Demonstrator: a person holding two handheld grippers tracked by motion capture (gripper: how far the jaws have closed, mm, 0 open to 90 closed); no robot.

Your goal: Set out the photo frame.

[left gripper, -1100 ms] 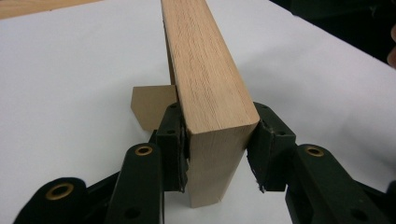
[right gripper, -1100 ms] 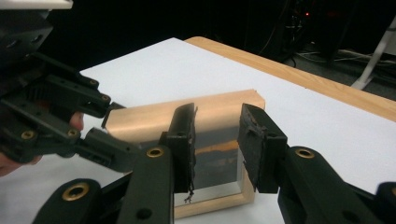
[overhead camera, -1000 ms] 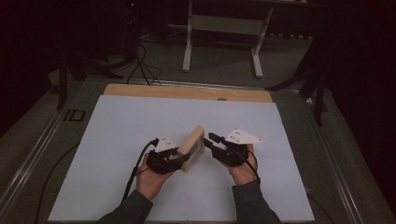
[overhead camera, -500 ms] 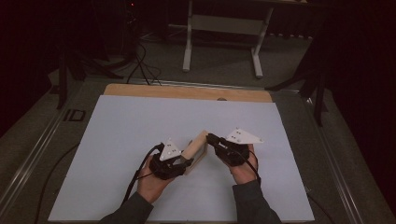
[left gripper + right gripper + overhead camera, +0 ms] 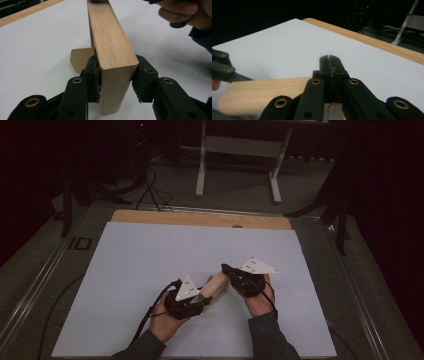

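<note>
A pale wooden block (image 5: 216,285) lies slanted between the two hands on the white sheet (image 5: 150,255). My left gripper (image 5: 202,297) is shut on its near end. In the left gripper view the pads press both sides of the block (image 5: 110,42). My right gripper (image 5: 226,269) sits at the block's far end. Its jaws have just been closing. In the right gripper view they (image 5: 329,60) meet tip to tip above the block (image 5: 262,92), and I see nothing between them. Whether they touch the wood is hidden.
A small flat tan piece (image 5: 80,60) sits beside the block behind my left jaw; whether it is joined to the block I cannot tell. The table's wooden strip (image 5: 200,218) runs along the far edge. A metal stand (image 5: 237,150) is on the floor beyond.
The block has swung from nearly straight away to a slant, with its far end toward the right gripper. The right gripper's jaws have closed. Both hands stayed roughly in place.
</note>
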